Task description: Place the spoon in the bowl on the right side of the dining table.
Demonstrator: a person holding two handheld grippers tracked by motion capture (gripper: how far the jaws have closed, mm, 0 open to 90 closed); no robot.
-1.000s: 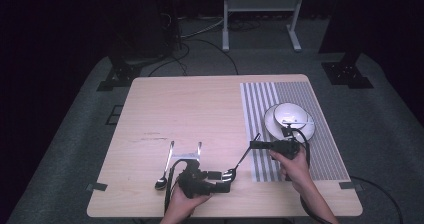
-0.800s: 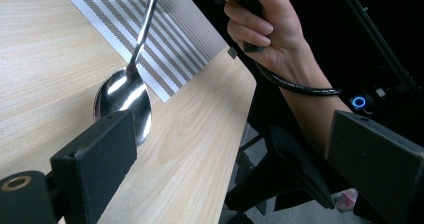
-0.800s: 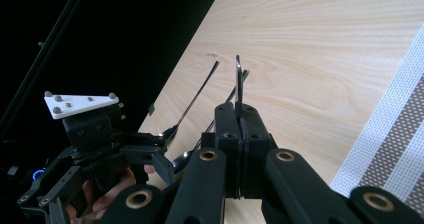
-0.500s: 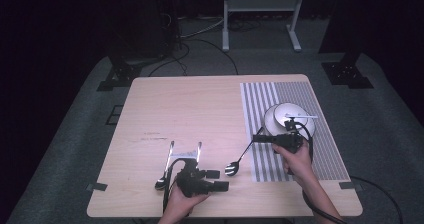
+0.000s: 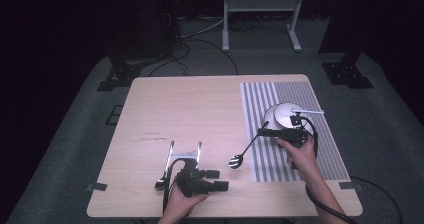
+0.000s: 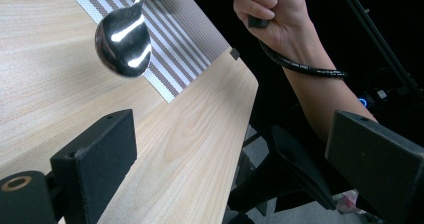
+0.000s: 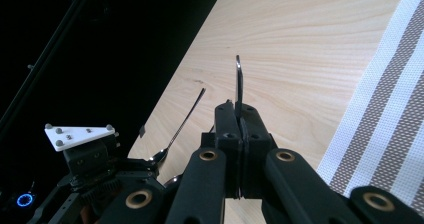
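Dark floor rings the tabletop (image 5: 200, 109). My right hand-held gripper (image 5: 265, 132), right of centre, pinches the spoon (image 5: 240, 154) by its handle so the bowl hangs free; my left hand-held gripper (image 5: 185, 151), bottom centre, rests spread.

**Wooden table with a striped mat and cutlery**

A light wooden table (image 5: 200, 109) with rounded corners stands on grey carpet (image 5: 75, 149). A grey-and-white striped placemat (image 5: 295, 154) covers its right part, running from the far edge almost to the near one. A white bowl (image 5: 281, 115) sits on the mat's far half. Near the front edge, left of centre, a metal spoon (image 5: 164, 176) lies on the bare wood, its handle pointing away. Dark tape tabs (image 5: 95, 187) mark the front corners.
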